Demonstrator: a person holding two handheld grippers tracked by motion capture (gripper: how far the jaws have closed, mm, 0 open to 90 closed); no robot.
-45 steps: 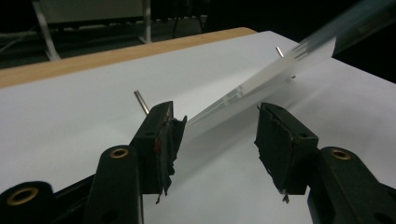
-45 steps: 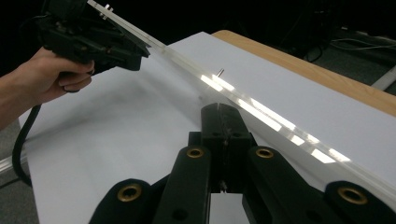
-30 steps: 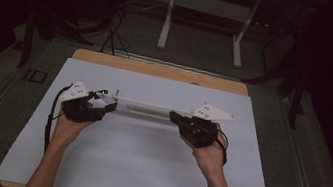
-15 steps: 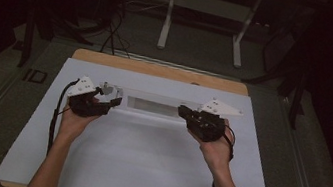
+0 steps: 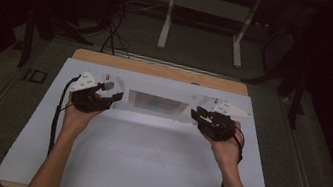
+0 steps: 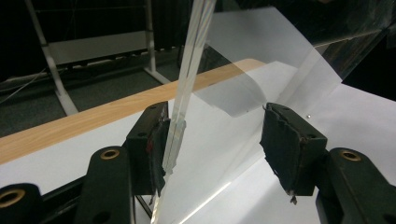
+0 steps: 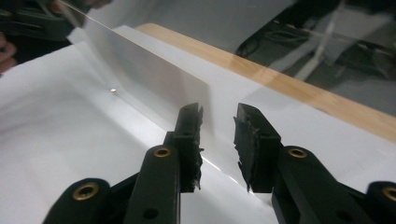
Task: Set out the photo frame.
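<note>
Clear plastic sheet [image 5: 155, 104] sits at the far middle of the white-covered surface [image 5: 143, 165], stretched between the two tools. Left tool [image 5: 106, 95] at the sheet's left end: jaws wide apart, sheet edge [image 6: 184, 107] lies against one pad [image 6: 156, 140], other pad stands well clear, so no grip. Right tool [image 5: 200, 115] at the right end: jaws partly apart with a gap, sheet [image 7: 154, 79] runs away just beyond the tips; contact cannot be told. Bare wood edge [image 5: 158, 69] of the surface shows at the far side.
</note>
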